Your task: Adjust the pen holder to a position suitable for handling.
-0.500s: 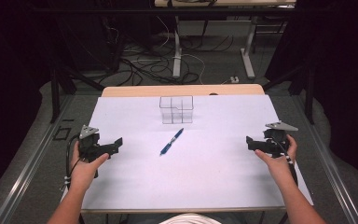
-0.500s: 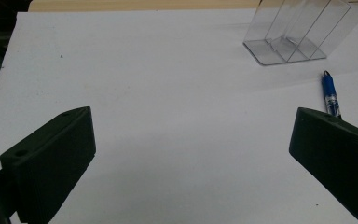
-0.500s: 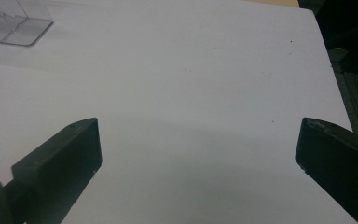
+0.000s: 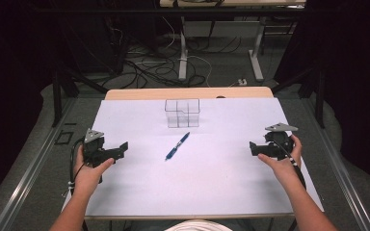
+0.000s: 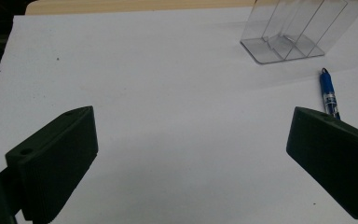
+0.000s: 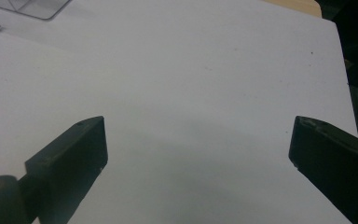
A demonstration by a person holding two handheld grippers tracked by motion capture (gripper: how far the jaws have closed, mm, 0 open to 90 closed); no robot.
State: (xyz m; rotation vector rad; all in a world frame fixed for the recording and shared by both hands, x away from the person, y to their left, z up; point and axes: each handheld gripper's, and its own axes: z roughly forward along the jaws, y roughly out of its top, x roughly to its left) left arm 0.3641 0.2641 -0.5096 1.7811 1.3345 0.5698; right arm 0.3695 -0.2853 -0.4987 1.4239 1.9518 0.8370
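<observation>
A white sheet covers the tabletop (image 4: 207, 187), with a strip of bare wood along the far edge. Near that far edge stands a clear plastic organizer (image 4: 182, 113), upright and divided into compartments. The left gripper (image 4: 120, 149) rests at the sheet's left side and the right gripper (image 4: 253, 148) at its right side, each held in a hand with jaws spread wide and nothing between them. A blue pen (image 4: 177, 146) lies flat between the grippers, just in front of the organizer, angled toward it.
</observation>
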